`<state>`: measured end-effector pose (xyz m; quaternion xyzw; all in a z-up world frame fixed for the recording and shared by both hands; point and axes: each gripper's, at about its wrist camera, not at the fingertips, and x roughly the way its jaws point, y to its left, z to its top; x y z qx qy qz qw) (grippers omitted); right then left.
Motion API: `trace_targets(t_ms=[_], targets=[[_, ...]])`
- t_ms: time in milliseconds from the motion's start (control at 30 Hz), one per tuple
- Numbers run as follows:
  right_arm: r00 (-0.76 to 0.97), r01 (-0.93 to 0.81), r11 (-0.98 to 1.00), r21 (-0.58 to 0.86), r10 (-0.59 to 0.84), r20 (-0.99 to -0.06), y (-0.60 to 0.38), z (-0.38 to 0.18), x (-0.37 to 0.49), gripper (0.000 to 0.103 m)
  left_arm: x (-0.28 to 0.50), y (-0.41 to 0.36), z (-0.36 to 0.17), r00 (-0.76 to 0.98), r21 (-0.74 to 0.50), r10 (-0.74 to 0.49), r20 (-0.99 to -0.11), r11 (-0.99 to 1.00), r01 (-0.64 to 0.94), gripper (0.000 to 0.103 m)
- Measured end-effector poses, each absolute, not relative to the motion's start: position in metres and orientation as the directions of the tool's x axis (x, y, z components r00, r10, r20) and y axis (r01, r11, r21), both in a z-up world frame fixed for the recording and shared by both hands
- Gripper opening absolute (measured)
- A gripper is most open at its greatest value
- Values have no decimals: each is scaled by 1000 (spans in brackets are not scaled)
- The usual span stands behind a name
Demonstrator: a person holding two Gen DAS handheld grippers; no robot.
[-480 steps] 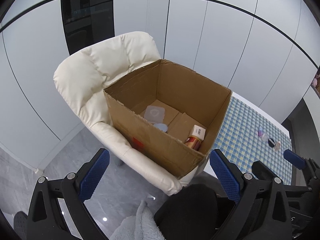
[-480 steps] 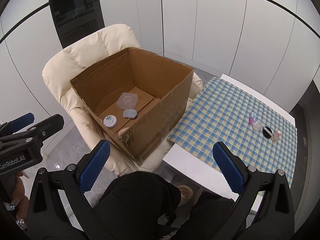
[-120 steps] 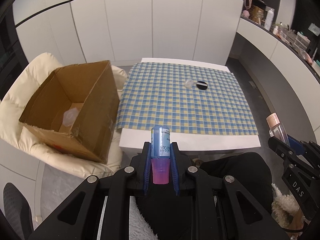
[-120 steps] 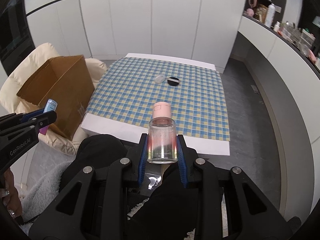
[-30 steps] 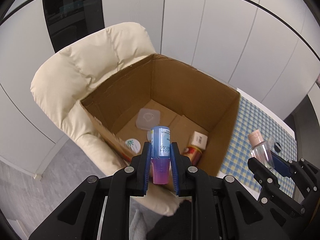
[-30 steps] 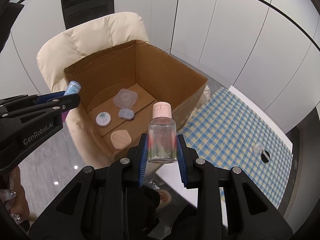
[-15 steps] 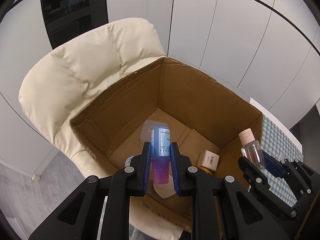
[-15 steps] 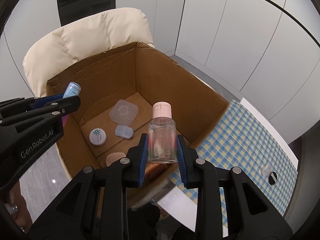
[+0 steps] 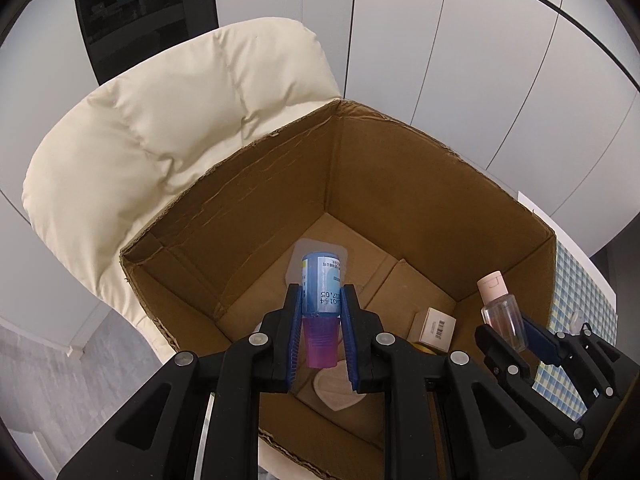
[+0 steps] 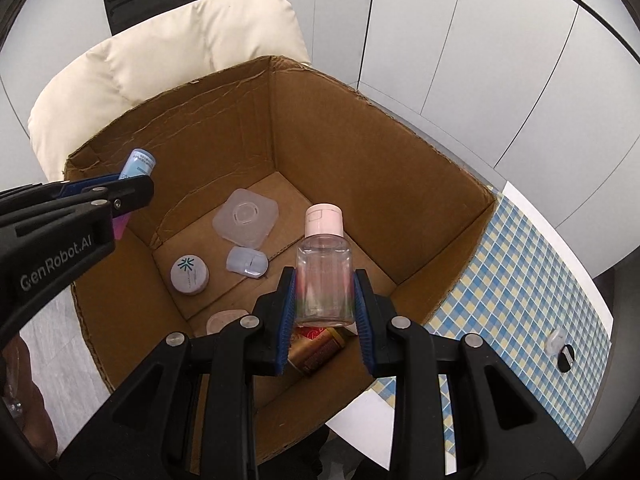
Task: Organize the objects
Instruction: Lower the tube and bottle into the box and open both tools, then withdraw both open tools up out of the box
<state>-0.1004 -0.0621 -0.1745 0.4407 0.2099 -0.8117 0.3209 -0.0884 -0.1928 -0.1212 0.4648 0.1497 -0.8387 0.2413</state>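
My left gripper (image 9: 320, 300) is shut on a blue tube with a purple cap (image 9: 321, 292) and holds it over the open cardboard box (image 9: 400, 184). My right gripper (image 10: 324, 280) is shut on a clear bottle with a pink cap (image 10: 324, 276), also over the box (image 10: 340, 136). The bottle shows at the right in the left wrist view (image 9: 500, 312); the tube shows at the left in the right wrist view (image 10: 138, 164). On the box floor lie a clear square lid (image 10: 245, 218), a round white jar (image 10: 189, 276), a small blue case (image 10: 247, 262), a gold can (image 10: 320, 350) and a small white carton (image 9: 434, 324).
The box sits on a cream padded chair (image 9: 160, 128). A table with a blue checked cloth (image 10: 520, 280) stands to the right, with a black disc (image 10: 566, 354) and a clear cap (image 10: 556, 338) on it. White wall panels stand behind.
Both grippers have moved forward and down toward the box, from beside its near edge to above its opening. Both keep their hold on the tube and the bottle.
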Motion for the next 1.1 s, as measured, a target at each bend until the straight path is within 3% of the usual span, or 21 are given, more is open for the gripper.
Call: trace_targets(t_ms=[367,400,433,467,500,533,1100], targets=[[-412,707,-705,-55,-347,-843,-60,-169,-102,29,-87,-192,-117,-465,-50,-248,-850,-840,540,21],[-411,706,-707,-49,-352,-841,-59,-168,-102,29,-87,-193,-116,-470,-58,-247,-848,-837,543,30],[-408,705,-708,-32,-369,-835,-58,-166,-103,35,-87,-195,-115,-471,-63,-246,-847,-834,548,53],[-403,704,-710,-22,-374,-835,-57,-164,-104,44,-86,-196,-113,-469,-64,-250,-847,-827,558,67],[-399,703,-712,-13,-379,-835,-57,-163,-105,73,-84,-197,-112,-469,-68,-258,-845,-818,571,87],[-404,700,-714,-13,-381,-832,-56,-160,-105,93,-82,-199,-109,-475,-74,-264,-839,-810,581,92],[-455,687,-724,-64,-359,-815,-53,-141,-95,95,-70,-192,-96,-480,-87,-253,-840,-810,579,92]])
